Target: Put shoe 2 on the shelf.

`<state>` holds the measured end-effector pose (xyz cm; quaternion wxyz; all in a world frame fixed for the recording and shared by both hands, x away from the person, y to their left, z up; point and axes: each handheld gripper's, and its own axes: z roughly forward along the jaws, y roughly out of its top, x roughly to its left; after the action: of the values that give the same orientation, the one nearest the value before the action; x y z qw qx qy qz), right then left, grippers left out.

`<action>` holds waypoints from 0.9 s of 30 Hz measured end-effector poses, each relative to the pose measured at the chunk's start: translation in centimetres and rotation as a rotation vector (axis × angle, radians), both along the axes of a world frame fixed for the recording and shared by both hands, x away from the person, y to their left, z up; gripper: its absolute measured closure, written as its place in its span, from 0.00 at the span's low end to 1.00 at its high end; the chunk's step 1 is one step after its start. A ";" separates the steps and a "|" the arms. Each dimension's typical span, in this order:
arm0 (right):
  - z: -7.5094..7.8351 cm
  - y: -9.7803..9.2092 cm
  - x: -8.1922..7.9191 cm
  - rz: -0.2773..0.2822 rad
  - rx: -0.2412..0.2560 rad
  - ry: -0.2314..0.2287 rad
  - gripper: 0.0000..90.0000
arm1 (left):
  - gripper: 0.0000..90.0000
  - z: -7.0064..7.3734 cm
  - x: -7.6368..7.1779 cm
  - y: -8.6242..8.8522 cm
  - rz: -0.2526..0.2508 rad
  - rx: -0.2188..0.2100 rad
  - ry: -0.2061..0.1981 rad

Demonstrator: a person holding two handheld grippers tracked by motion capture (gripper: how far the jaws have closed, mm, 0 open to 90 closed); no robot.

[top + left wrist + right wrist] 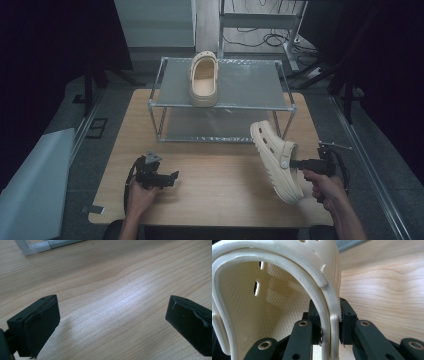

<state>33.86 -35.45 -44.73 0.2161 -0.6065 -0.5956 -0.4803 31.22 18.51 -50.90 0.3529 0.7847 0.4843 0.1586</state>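
one shoe (204, 80) sits on the rack (250, 106). the right hand-held gripper (296, 163) pinches the other shoe (275, 160) by its rim, lifted near right, likely to join it. the left hand-held gripper (174, 175) rests open on the table (220, 185).

Looking like a lab recording setup: black curtains (45, 40) hanging around a wooden tabletop (215, 180), loose cables (260, 37) trailing on the floor, metal frame legs (295, 30) standing behind.
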 end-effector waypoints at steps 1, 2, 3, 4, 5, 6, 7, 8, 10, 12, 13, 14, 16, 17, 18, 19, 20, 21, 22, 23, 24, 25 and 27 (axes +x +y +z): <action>0.2 0.1 0.0 0.005 0.004 -0.003 0.84 | 0.00 0.0 0.0 0.0 -0.002 0.002 0.001; 0.4 0.2 0.0 0.011 0.003 -0.001 0.84 | 0.00 0.0 0.0 -0.1 -0.005 0.004 0.002; 0.7 0.4 0.0 0.008 0.016 -0.006 0.84 | 0.00 0.0 0.0 -0.1 -0.009 0.005 0.003; 0.9 0.5 0.0 0.014 0.023 -0.010 0.84 | 0.00 0.0 0.0 -0.1 -0.012 0.006 0.004; 1.1 0.6 0.0 0.016 0.028 -0.015 0.84 | 0.00 -0.1 0.0 -0.2 -0.016 0.005 0.004; 1.3 0.8 0.0 0.017 0.045 -0.012 0.84 | 0.00 -0.1 0.0 -0.2 -0.018 0.005 0.005; 1.5 0.9 0.0 0.020 0.055 -0.017 0.84 | 0.00 -0.1 0.0 -0.3 -0.023 0.007 0.005; 1.8 1.0 0.0 0.025 0.060 -0.017 0.84 | 0.00 -0.1 0.0 -0.3 -0.026 0.008 0.005; 2.3 1.4 0.0 0.026 0.077 -0.018 0.84 | 0.00 -0.2 0.0 -0.5 -0.032 0.016 0.005; 2.8 1.6 0.1 0.028 0.084 -0.022 0.84 | 0.00 -0.2 -0.1 -0.6 -0.037 0.020 0.006; 3.1 1.7 0.2 0.029 0.088 -0.025 0.84 | 0.00 -0.2 -0.1 -0.6 -0.039 0.023 0.007; 3.4 1.8 0.2 0.029 0.091 -0.028 0.84 | 0.00 -0.3 -0.1 -0.7 -0.040 0.026 0.007; 4.0 2.0 0.4 0.030 0.096 -0.027 0.84 | 0.00 -0.3 -0.1 -0.7 -0.041 0.027 0.004; 4.5 2.1 0.5 0.026 0.099 -0.029 0.84 | 0.00 -0.3 -0.1 -0.7 -0.041 0.026 0.004; 4.8 2.2 0.6 0.024 0.104 -0.027 0.84 | 0.00 -0.3 -0.1 -0.7 -0.041 0.027 0.004; 4.8 2.2 0.6 0.024 0.104 -0.027 0.84 | 0.00 -0.3 -0.1 -0.7 -0.041 0.027 0.004; 5.0 2.2 0.6 0.026 0.105 -0.029 0.84 | 0.00 -0.3 -0.1 -0.7 -0.041 0.026 0.004; 5.3 2.4 0.7 0.027 0.108 -0.033 0.84 | 0.00 -0.3 -0.1 -0.7 -0.040 0.027 0.004; 5.5 2.5 0.8 0.027 0.110 -0.034 0.84 | 0.00 -0.3 -0.1 -0.7 -0.040 0.028 0.004; 5.9 2.6 1.0 0.027 0.115 -0.037 0.84 | 0.00 -0.3 0.0 -0.7 -0.040 0.029 0.006; 5.9 2.6 1.0 0.027 0.115 -0.037 0.84 | 0.00 -0.3 0.0 -0.7 -0.040 0.029 0.006; 6.1 2.7 1.1 0.024 0.121 -0.039 0.84 | 0.00 -0.3 0.0 -0.7 -0.039 0.027 0.008; 6.4 2.8 1.3 0.019 0.143 -0.036 0.84 | 0.00 -0.3 0.0 -0.7 -0.035 0.030 0.009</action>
<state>35.19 -32.68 -38.36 0.2526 -0.5753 -0.5693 -0.5302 31.20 17.82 -51.21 0.3418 0.7989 0.4696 0.1560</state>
